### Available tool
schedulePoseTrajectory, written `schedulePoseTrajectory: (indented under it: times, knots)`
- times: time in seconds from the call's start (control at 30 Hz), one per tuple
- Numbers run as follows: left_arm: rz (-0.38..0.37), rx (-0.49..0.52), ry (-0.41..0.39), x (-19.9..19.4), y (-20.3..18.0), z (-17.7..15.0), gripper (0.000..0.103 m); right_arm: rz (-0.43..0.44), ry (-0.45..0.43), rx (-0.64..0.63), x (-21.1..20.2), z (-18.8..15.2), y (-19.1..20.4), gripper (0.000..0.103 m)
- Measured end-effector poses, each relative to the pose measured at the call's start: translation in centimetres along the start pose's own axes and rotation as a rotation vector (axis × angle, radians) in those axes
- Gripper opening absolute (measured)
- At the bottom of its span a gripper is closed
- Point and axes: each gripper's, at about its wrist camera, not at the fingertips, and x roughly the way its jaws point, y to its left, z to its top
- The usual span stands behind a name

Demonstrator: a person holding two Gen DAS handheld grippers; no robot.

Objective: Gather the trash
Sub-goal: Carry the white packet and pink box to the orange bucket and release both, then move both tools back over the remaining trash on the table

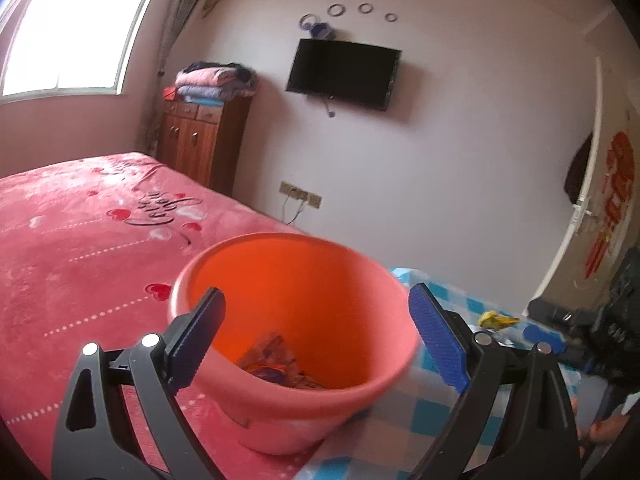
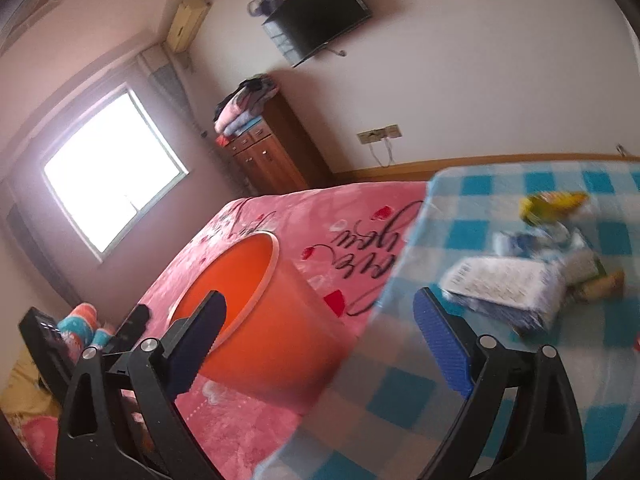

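Note:
An orange bucket [image 1: 304, 320] stands on the pink bedspread [image 1: 80, 240], with crumpled wrappers [image 1: 276, 364] at its bottom. My left gripper [image 1: 316, 340] is open and empty, its fingers on either side of the bucket's mouth. My right gripper [image 2: 320, 340] is open and empty, between the bucket [image 2: 256, 320] and a blue checked cloth [image 2: 500, 380]. On that cloth lie a yellow wrapper [image 2: 554, 204], a white printed packet [image 2: 504, 292] and other small trash [image 2: 548, 240]. The yellow wrapper [image 1: 496, 319] also shows in the left wrist view.
A wooden cabinet [image 1: 204, 140] with folded blankets stands by the far wall under a wall TV [image 1: 344, 72]. A window [image 1: 72, 28] is at the left. A door [image 1: 588, 200] is at the right. Dark equipment [image 1: 616, 320] sits at the right edge.

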Motion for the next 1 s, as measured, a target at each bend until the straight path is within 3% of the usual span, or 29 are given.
schedulePoseTrajectory:
  times: [0.23, 0.53, 0.7, 1.0]
  knots:
    - [-0.044, 0.029, 0.03, -1.9, -3.2, -2.0, 0.093, -0.081, -0.097, 0.009, -4.5, -3.1, -4.0, 0.094]
    - [-0.024, 0.095, 0.177, -2.7, -6.8, -5.3, 0.093, -0.202, -0.254, -0.101, -10.1, -6.9, -6.4, 0.098]
    - [-0.017, 0.156, 0.23, -3.5, -8.2, -7.3, 0.093, -0.25, -0.273, -0.094, -11.3, -8.3, -8.6, 0.098]
    - [-0.059, 0.213, 0.332, -2.9, -11.6, -8.4, 0.093, -0.236, -0.226, -0.038, -12.1, -8.5, -12.3, 0.098]
